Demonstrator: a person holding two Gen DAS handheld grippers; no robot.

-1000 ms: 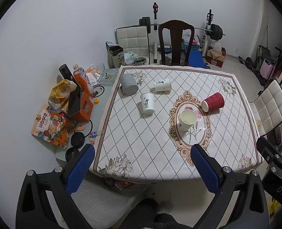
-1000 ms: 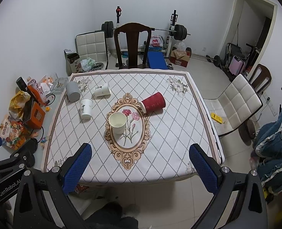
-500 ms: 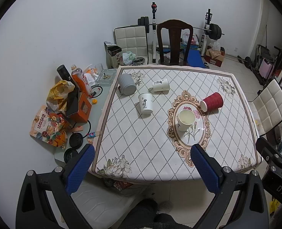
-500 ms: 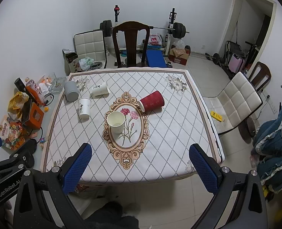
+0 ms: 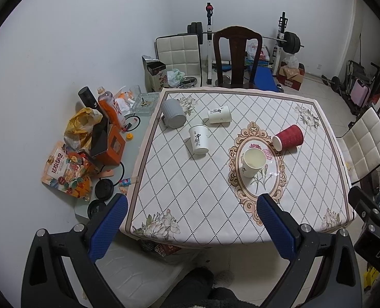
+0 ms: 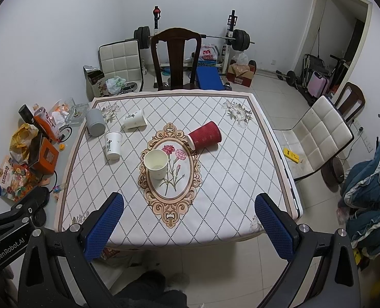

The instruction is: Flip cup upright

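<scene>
Cups are scattered on the square table with its white diamond-patterned cloth (image 6: 215, 179): a red ribbed paper cup (image 6: 205, 135) lies on its side by the oval medallion, beside an upright cream paper cup (image 6: 156, 163). The left gripper (image 5: 190, 227) and the right gripper (image 6: 188, 227) hang wide apart, empty, short of the table's near edge.

Ribbed paper red cup (image 6: 205, 135); glossy tablecloth (image 6: 231, 164).

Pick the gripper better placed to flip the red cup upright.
Right, probably. The red cup lies tipped toward the table's right side, nearer the open right gripper; the left gripper sits further left.
</scene>
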